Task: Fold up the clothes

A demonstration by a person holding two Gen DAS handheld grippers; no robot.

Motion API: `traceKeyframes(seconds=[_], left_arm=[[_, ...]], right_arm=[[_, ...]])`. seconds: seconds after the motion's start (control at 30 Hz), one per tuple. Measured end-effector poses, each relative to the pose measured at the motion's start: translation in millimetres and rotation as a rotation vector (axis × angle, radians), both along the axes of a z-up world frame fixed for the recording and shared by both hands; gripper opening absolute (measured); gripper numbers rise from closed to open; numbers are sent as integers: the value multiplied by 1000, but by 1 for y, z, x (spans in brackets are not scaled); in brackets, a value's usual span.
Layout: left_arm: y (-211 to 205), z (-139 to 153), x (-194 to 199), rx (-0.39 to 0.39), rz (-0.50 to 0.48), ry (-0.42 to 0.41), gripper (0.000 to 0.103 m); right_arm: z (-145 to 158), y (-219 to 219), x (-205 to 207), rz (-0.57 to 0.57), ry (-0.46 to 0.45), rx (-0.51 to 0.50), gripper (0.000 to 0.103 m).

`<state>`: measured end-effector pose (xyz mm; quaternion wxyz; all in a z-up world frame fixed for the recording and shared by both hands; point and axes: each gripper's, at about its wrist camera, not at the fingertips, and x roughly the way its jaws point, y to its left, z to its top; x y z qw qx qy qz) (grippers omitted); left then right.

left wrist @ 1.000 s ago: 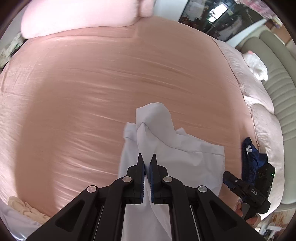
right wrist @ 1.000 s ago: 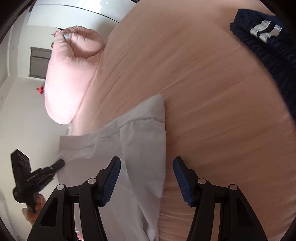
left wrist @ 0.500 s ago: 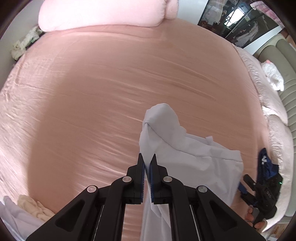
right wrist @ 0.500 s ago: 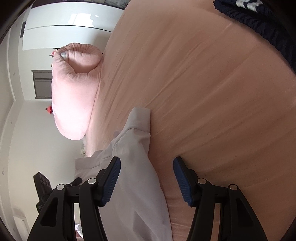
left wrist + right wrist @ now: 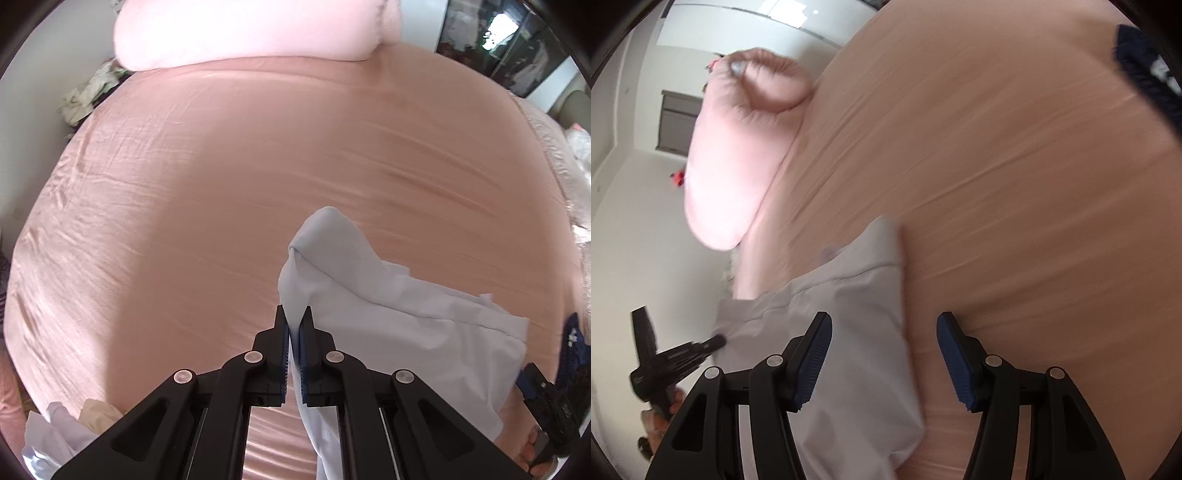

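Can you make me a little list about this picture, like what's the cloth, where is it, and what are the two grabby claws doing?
cloth: pale white shirt, crumpled, not folded yet
surface: pink bed sheet
left gripper: shut on a bunched bit of the shirt
right gripper: open, holding nothing, shirt edge lies between its fingers
pillow: big pink pillow at the far end of the bed
other clothes: dark blue garment near the bed's edge, small pile of clothes at the near left corner
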<state>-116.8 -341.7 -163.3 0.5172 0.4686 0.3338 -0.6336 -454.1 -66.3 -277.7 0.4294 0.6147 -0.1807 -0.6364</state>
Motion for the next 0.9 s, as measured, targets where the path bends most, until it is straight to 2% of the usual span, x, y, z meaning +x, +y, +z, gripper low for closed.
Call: traceKeyframes(seconds=[0.13,0.27,0.47,0.67,0.87,0.9], left_arm=[[-3,0,5,-20,8,-44,3],[-9,-2,12,-37,30,-66,3],[-22,-14,22,-25,64,-105,3],[-32,-38,31,6,87,-168,4],[-28,-44,30,-43,96,-299,4],[-27,-44,29,-48,90,-305,4]], right_arm=[[-6,-12,6,12,-12,-5,58],[-18,-15,3,12,-158,-114,58],[-20,-22,3,-15,-157,-89,58],[-18,-42,-4,-35,-155,-71,58],[-17,-57,-5,-29,-142,-50,58],[-17,-58,-5,-29,-143,-49,54]])
